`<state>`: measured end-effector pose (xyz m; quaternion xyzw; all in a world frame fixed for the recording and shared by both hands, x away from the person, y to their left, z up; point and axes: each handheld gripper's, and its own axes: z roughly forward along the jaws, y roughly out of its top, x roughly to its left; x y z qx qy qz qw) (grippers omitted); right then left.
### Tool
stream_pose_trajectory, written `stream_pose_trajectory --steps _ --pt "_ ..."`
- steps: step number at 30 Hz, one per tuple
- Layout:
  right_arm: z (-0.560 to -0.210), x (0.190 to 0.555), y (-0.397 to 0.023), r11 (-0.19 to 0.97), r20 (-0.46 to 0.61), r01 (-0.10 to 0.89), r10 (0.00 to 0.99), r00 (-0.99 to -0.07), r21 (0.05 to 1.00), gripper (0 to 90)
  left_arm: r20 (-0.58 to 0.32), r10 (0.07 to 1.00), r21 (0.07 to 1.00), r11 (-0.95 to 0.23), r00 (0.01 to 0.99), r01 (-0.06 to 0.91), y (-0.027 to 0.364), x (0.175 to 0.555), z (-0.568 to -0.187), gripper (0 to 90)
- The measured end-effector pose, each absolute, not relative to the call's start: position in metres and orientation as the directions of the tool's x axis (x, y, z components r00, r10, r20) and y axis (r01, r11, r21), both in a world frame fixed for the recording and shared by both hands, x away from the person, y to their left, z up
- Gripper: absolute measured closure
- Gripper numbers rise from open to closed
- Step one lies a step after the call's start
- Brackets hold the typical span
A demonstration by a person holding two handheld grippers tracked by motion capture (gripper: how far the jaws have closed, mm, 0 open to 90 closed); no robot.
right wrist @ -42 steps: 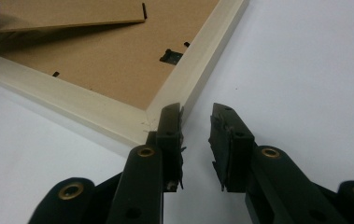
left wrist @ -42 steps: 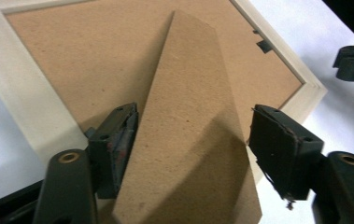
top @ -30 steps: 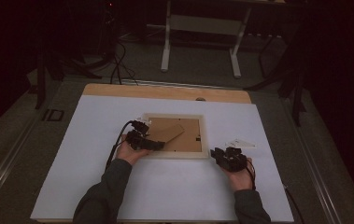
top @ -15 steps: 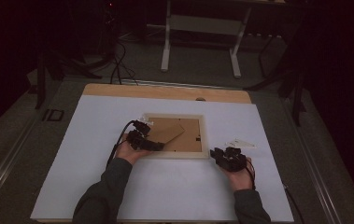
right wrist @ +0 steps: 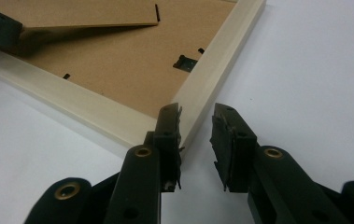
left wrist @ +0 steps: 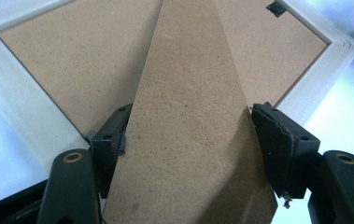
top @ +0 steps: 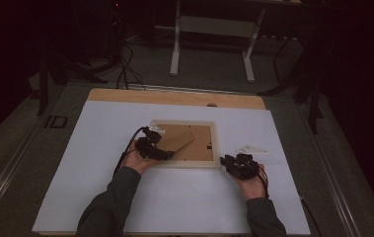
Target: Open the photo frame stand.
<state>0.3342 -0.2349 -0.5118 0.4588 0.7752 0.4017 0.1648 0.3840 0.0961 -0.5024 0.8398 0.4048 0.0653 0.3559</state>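
Jaws of my left gripper (left wrist: 188,140), just closing, pinch the brown stand (left wrist: 188,116); right gripper (right wrist: 196,135), unmoved, spread at frame (right wrist: 212,70) corner, five o'clock.

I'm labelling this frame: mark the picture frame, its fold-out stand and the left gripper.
picture frame (top: 216,143): high view, right pale wooden rail.
fold-out stand (left wrist: 188,107): left gripper view, middle of the brown board.
left gripper (left wrist: 188,140): left gripper view, midway between its jaw tips.
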Motion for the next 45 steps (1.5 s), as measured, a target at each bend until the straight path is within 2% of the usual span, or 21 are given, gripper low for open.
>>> stream_pose_trajectory --steps 17,45 --pt "-0.487 0.367 -0.225 0.276 0.101 0.569 0.834 -0.542 0.775 71.8 -0.075 0.722 0.698 -0.455 0.688 0.553 0.091 0.374 -0.496 36.0" --pt "-0.477 0.391 -0.22 0.302 0.091 0.58 0.829 -0.552 0.757 67.8 0.081 0.721 0.755 -0.495 0.688 0.43 0.084 0.349 -0.49 35.8"
